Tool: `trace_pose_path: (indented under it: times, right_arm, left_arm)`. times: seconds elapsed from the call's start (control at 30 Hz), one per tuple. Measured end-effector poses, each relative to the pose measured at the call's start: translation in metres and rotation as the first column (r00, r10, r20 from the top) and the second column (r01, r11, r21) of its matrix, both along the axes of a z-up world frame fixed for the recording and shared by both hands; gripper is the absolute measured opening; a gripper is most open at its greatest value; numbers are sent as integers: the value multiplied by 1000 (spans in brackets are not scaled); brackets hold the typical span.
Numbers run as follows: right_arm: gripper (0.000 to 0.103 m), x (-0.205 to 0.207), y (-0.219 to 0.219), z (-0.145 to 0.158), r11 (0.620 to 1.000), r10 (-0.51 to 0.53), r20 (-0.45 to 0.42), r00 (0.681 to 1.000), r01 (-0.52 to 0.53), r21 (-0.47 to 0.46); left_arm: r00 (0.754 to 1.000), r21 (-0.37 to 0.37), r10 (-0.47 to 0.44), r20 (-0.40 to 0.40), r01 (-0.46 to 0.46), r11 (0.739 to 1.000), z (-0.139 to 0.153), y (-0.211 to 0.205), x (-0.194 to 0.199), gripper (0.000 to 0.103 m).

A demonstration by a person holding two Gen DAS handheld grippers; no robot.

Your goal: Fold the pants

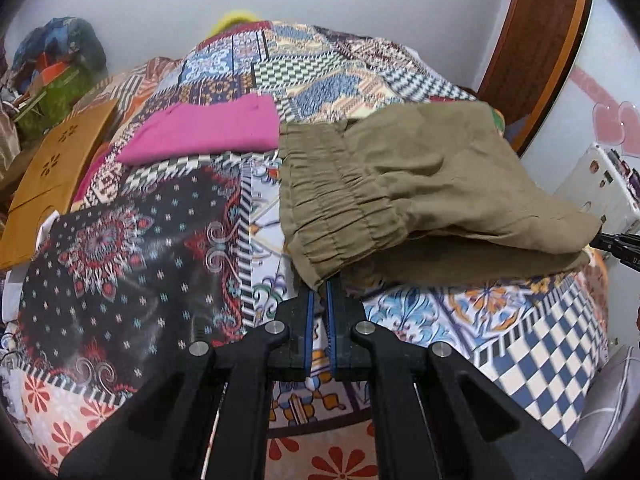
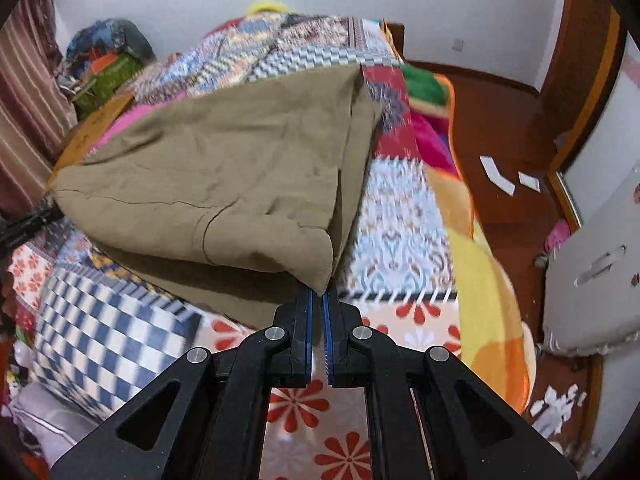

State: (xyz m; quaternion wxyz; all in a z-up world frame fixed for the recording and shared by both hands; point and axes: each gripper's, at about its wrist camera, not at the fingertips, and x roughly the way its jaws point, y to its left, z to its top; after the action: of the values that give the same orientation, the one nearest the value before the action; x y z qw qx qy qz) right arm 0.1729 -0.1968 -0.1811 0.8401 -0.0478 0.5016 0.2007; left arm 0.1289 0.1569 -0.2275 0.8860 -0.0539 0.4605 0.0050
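Olive-brown pants (image 1: 420,184) lie doubled over on a patterned bedspread (image 1: 160,240), the gathered elastic waistband (image 1: 332,208) facing the left wrist view. My left gripper (image 1: 320,292) is shut on the near corner of the waistband. In the right wrist view the same pants (image 2: 224,184) spread out ahead, and my right gripper (image 2: 318,296) is shut on their near right corner, which is lifted off the bed. The right gripper's tip (image 1: 618,246) also shows at the right edge of the left wrist view.
A folded pink garment (image 1: 208,130) lies on the bed behind the pants. A brown cardboard piece (image 1: 48,176) rests at the bed's left side, with bags (image 1: 56,68) piled beyond. Right of the bed are a wooden floor (image 2: 508,128), white furniture (image 2: 592,280) and paper scraps (image 2: 498,174).
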Motion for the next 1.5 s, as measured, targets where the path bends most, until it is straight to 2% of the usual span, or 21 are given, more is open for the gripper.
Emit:
trace_pose_path:
  times: [0.23,0.37,0.43,0.57,0.73,0.83,0.9,1.03,1.2,1.33,1.5]
  right_arm:
    - [4,1,-2,-25,997,-27,-26,999,25,-78]
    - [4,2,-8,-25,991,-55,-29,998,51,-122]
    - [4,1,-11,-20,986,-52,-18,998,49,-160]
    - [4,-6,-17,4,983,-51,31,998,56,-177]
    - [5,-9,-15,45,995,-51,87,995,58,-82]
    - [11,-6,0,52,999,-18,93,995,21,-28]
    - [15,-4,15,46,1000,9,75,997,-9,-2]
    - [15,1,38,16,999,48,5,999,-48,-23]
    - [15,3,36,-21,997,44,-80,996,-48,-52]
    - [15,3,32,-20,998,45,-88,995,-49,-42]
    - [17,8,27,-9,996,49,-89,995,-55,-73]
  left_arm:
    - [998,10,16,-56,-15,1000,-24,-2,-3,5]
    - [998,13,28,-58,-27,1000,-23,3,-8,5]
    - [998,23,42,-45,-41,999,-15,8,-11,5]
    - [997,9,80,14,-80,997,15,20,-16,5]
    - [992,-6,75,99,-75,997,56,17,-12,6]
    - [992,-7,33,125,-32,999,67,1,-4,11]
    - [993,-12,0,119,2,1000,64,-12,2,13]
    - [998,-11,-22,53,22,1000,38,-32,17,14]
    - [1000,-3,-20,-22,20,1000,4,-39,28,14]
    - [999,40,-28,-22,29,999,-4,-43,30,17]
    - [1000,-18,-18,-15,18,1000,13,-28,30,19]
